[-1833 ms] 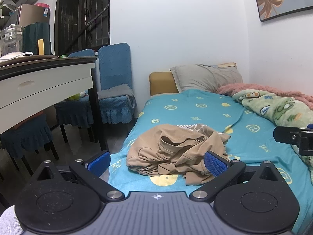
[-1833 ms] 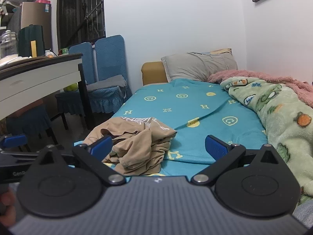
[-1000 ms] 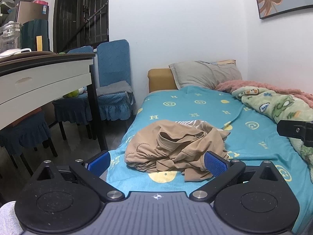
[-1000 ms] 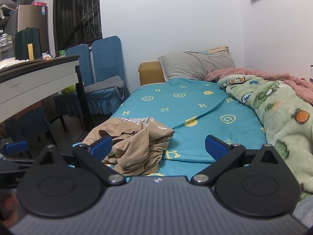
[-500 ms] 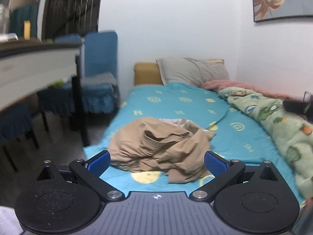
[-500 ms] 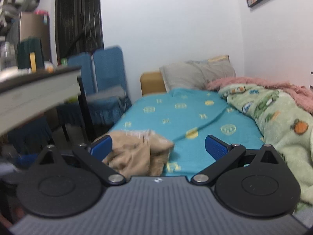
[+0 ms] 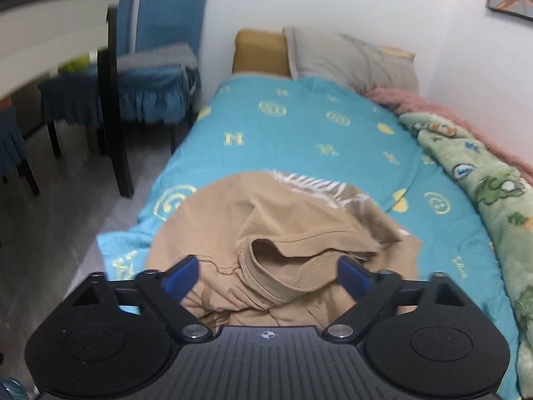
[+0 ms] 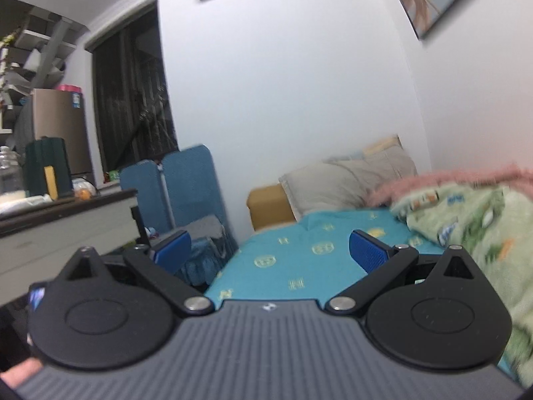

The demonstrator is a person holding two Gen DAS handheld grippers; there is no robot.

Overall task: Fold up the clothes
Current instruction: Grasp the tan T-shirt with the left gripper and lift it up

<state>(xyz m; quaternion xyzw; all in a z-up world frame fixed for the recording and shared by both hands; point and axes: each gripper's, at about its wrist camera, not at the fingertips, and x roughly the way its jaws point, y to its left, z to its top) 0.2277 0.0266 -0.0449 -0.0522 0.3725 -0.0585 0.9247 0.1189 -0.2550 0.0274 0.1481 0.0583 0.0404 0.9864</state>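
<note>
A crumpled tan garment (image 7: 276,233) lies in a heap on the teal bedsheet (image 7: 299,126) near the foot of the bed. My left gripper (image 7: 268,275) is open and empty, tilted down just above the heap's near part, its blue pads on either side of a rolled collar or hem. My right gripper (image 8: 269,253) is open and empty, raised and pointing toward the head of the bed. The garment is out of sight in the right wrist view, where only the sheet (image 8: 299,260) shows.
A green cartoon-print blanket (image 7: 493,193) and a pink blanket (image 7: 419,103) lie along the bed's right side by the wall. A grey pillow (image 7: 349,60) is at the head. Blue chairs (image 7: 156,66) and a white desk (image 7: 50,33) stand left of the bed.
My left gripper has moved forward and tipped down over the garment, which now fills the view's centre. My right gripper has risen and tilted up, so the garment has dropped out of its view.
</note>
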